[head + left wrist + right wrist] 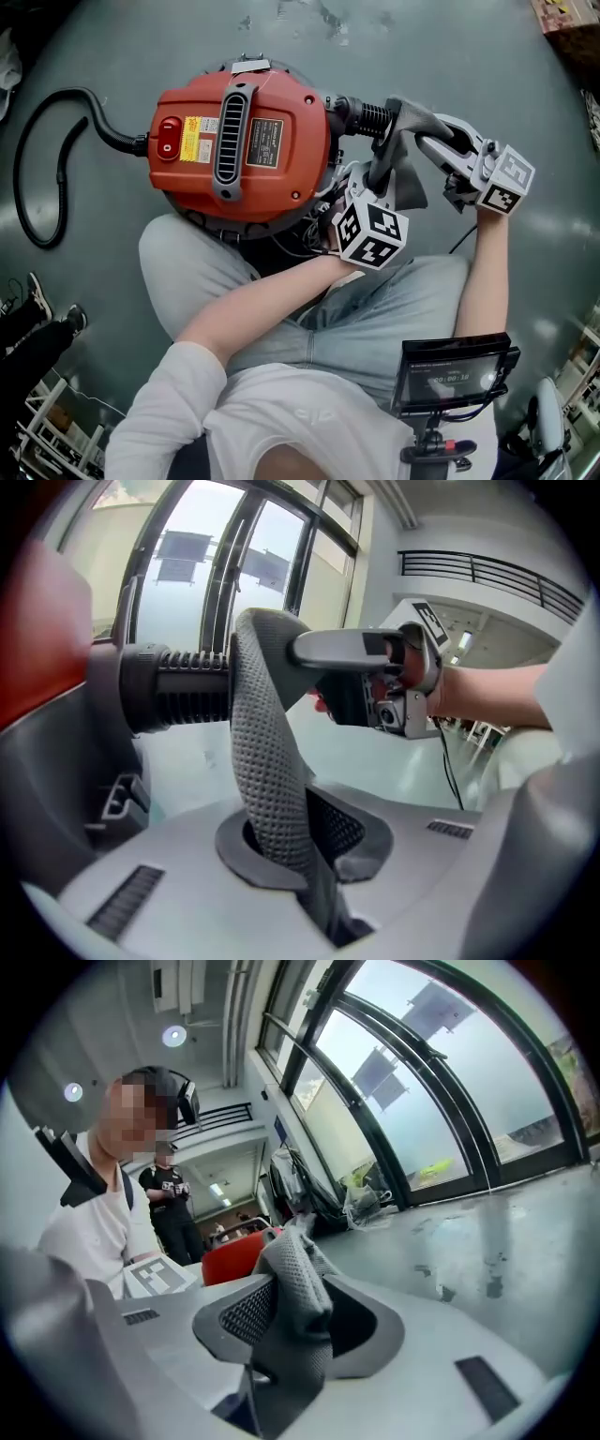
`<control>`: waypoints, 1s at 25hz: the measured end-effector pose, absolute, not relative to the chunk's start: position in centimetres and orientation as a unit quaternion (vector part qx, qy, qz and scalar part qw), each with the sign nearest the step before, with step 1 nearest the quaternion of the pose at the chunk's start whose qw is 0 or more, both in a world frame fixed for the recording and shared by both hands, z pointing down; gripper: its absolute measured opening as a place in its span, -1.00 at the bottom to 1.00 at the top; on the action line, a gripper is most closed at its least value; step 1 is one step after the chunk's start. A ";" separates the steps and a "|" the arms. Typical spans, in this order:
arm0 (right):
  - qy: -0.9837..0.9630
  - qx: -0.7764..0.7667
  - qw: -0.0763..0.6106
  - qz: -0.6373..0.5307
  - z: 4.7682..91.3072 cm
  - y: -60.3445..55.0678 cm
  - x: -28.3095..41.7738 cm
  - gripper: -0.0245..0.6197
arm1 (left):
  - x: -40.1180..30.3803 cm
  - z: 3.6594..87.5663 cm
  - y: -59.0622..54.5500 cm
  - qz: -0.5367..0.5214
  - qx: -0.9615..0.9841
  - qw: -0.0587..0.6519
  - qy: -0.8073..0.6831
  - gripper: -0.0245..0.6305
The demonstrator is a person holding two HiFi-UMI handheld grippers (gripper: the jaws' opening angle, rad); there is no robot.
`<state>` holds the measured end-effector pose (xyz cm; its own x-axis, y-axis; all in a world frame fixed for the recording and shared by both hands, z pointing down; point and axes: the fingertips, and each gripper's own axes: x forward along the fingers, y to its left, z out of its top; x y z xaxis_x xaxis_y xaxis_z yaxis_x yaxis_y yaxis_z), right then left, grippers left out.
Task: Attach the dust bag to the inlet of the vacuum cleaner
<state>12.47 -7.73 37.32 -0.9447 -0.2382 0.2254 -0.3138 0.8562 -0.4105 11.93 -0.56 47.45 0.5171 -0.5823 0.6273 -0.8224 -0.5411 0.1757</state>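
Both left claw [379,178] and right claw [427,142] clamp the dust bag [412,186].

Industrial hall, concrete floor [469,56], tall windows [441,1082]

The red vacuum cleaner [239,141] filled the middle left, and its black hose [117,138] looped over the floor at the far left. Beside the inlet [367,117] the room was narrow: the dust bag [405,155], left gripper [378,183] and right gripper [427,142] crowded there. The grey floor [450,47] in the upper right was open. The person's legs [187,272] and a screen [455,375] closed the lower part.
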 end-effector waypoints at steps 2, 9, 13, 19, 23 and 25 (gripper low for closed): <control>-0.964 0.139 0.133 0.186 39.0 -7.0 11.0 -0.45 | 11.9 47.3 -0.6 0.269 0.841 0.214 -0.419 -0.84; -0.973 0.132 0.127 0.141 38.8 -7.1 9.0 -0.45 | 11.4 46.8 -0.8 0.264 0.840 0.198 -0.431 -0.84; -0.974 0.064 0.160 0.147 39.5 -7.4 8.6 -0.44 | 10.8 48.6 -1.1 0.263 0.828 0.240 -0.432 -0.84; -0.973 0.028 0.138 0.182 39.2 -6.6 7.9 -0.38 | 11.2 47.7 -0.6 0.255 0.839 0.234 -0.419 -0.84; -0.979 0.029 0.115 0.166 39.1 -7.0 7.7 -0.37 | 11.4 47.5 -0.6 0.239 0.855 0.230 -0.400 -0.84; -0.977 0.016 0.100 0.187 39.2 -7.3 7.7 -0.35 | 11.8 47.0 -0.5 0.212 0.868 0.245 -0.377 -0.83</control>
<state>7.71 -7.27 39.19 -0.9793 0.0055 0.2021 -0.0694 0.9297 -0.3617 11.80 -0.48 46.97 0.6256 -0.5501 0.5532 -0.7581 -0.5959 0.2649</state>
